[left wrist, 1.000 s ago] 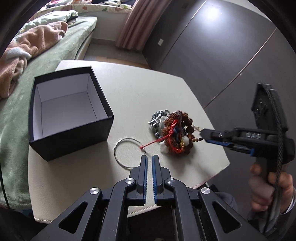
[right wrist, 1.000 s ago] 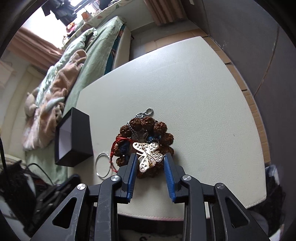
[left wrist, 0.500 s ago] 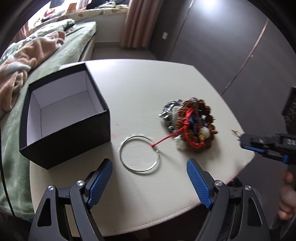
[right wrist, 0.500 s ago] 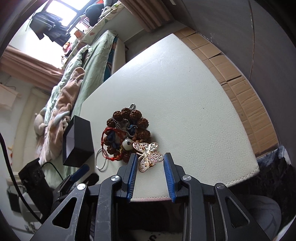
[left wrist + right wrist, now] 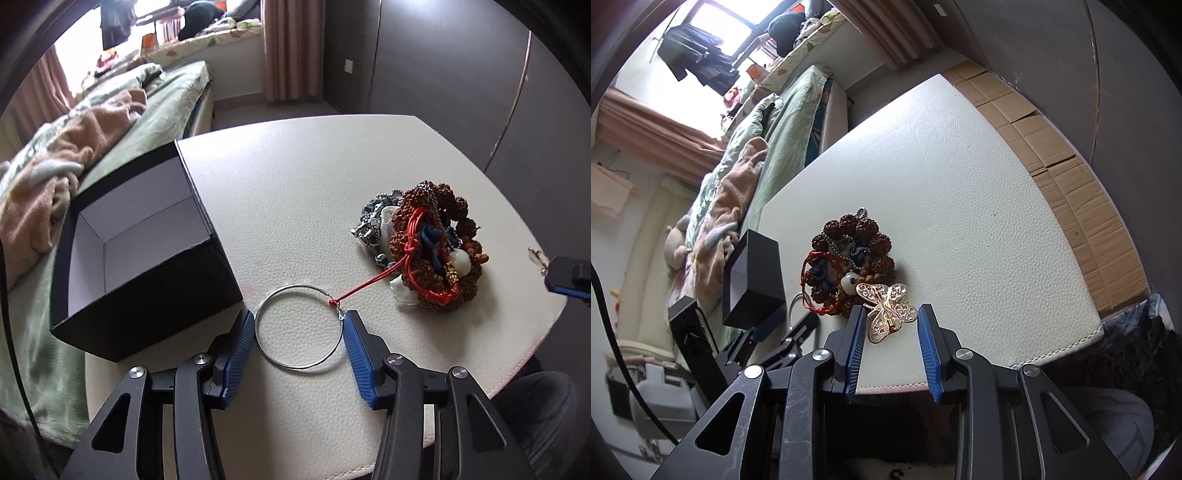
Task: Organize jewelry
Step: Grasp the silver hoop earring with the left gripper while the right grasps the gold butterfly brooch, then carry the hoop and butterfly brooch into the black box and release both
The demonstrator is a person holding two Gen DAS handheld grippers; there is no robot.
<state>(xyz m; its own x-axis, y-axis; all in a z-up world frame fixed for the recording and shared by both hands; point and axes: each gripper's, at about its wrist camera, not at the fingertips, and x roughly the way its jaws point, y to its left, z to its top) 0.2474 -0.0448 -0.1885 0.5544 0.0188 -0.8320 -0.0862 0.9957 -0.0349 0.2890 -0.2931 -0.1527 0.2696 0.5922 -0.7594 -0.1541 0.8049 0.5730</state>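
A thin silver hoop (image 5: 266,354) lies on the cream table (image 5: 295,166), tied by a red cord (image 5: 369,284) to a pile of brown beads and chains (image 5: 432,251). My left gripper (image 5: 299,332) straddles the hoop. Its jaws are closing, with the blue pads (image 5: 242,339) right at the hoop's sides. A gold butterfly brooch (image 5: 886,314) hangs just above the table's near edge, and my right gripper (image 5: 890,325) is shut on it beside the pile (image 5: 849,258). An open black box (image 5: 147,280) with a white inside stands left of the hoop.
A bed (image 5: 110,122) with green and tan bedding runs along the table's left side. Flattened cardboard (image 5: 1071,177) covers the floor past the far edge. Dark cabinet doors (image 5: 443,55) stand behind. The right gripper's tip (image 5: 565,273) shows at the table's right corner.
My left jaws went from shut to wide open, then narrowed around the hoop as the gripper came forward and down. My right gripper drew the butterfly off the pile toward the table's edge.
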